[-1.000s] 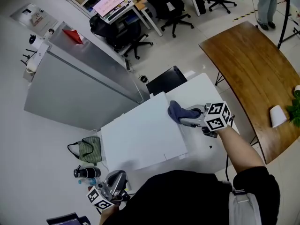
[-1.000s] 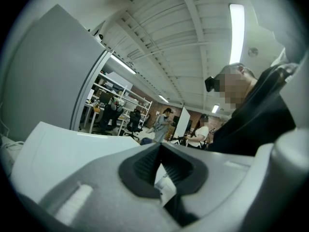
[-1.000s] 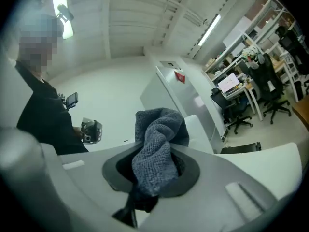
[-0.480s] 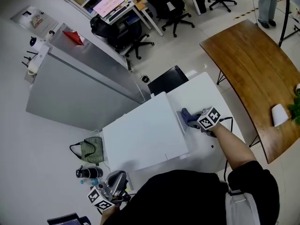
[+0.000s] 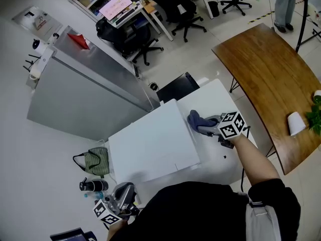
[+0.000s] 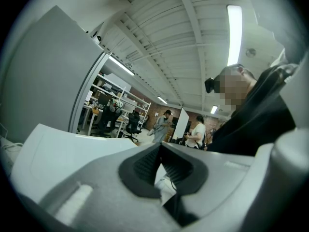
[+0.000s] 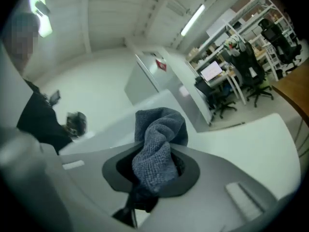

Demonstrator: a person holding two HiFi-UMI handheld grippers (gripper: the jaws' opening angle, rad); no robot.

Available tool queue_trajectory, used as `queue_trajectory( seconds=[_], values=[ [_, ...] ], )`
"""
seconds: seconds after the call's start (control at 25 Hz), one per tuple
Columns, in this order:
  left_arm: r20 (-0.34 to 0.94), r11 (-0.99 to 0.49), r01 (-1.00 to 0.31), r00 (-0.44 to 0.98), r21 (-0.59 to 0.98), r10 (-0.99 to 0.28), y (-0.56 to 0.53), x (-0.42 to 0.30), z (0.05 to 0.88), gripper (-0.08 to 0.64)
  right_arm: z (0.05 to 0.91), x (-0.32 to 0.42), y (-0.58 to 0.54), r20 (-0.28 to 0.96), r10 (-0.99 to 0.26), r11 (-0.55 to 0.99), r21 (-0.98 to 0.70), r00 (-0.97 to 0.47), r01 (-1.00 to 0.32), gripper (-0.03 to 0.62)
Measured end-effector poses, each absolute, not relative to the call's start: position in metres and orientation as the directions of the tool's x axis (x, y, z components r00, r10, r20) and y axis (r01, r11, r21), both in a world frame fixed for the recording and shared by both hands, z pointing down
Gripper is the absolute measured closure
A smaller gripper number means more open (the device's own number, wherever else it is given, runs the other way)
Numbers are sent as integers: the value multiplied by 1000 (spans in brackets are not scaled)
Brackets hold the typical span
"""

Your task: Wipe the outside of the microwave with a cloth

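The white microwave [image 5: 150, 144] stands on a white table [image 5: 220, 159], seen from above in the head view. My right gripper [image 5: 203, 126] is shut on a bunched blue-grey cloth [image 5: 194, 118] and holds it against the microwave's right side near the top edge. In the right gripper view the cloth [image 7: 157, 149] bulges up out of the shut right gripper [image 7: 154, 173]. My left gripper [image 5: 123, 195] hangs low at the table's near left, away from the microwave. Its pads [image 6: 145, 166] meet at the tips with nothing between them.
A tall grey cabinet [image 5: 85, 84] stands behind the microwave. A wooden table [image 5: 271, 74] with a white cup [image 5: 297, 124] lies to the right. A green bag [image 5: 95, 160] and a dark bottle [image 5: 90, 185] sit on the floor at left. Office chairs [image 5: 180, 9] stand farther back.
The right gripper carried the cloth from the microwave's top right edge down along its right side, then back up a little. The left gripper has stayed put.
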State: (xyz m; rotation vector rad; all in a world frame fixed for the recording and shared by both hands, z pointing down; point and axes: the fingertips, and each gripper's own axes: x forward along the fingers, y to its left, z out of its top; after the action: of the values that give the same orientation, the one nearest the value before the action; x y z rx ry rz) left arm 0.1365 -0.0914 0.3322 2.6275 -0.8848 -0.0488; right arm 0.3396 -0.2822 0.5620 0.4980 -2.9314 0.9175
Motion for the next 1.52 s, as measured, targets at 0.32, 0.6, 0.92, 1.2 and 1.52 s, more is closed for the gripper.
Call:
queue_trajectory(
  seconds=[0.32, 0.6, 0.92, 1.2, 1.52],
  values=[
    [88, -750, -549, 824, 368, -560, -93, 146, 338, 557, 534, 326, -246, -7, -241, 790, -583, -971, -191, 528],
    [84, -744, -559, 816, 365, -572, -90, 139, 334, 557, 681, 323, -250, 399, -229, 697, -570, -888, -436, 529],
    [78, -741, -566, 810, 361, -581, -89, 135, 333, 557, 739, 328, -257, 677, -158, 732, -408, -719, -545, 528],
    [78, -737, -569, 807, 365, -585, -90, 132, 336, 557, 560, 351, -240, 132, -323, 775, -531, -937, -342, 529],
    [86, -758, -536, 833, 372, -547, -93, 146, 339, 557, 526, 331, -213, -49, -271, 800, -567, -961, -197, 529]
  ],
)
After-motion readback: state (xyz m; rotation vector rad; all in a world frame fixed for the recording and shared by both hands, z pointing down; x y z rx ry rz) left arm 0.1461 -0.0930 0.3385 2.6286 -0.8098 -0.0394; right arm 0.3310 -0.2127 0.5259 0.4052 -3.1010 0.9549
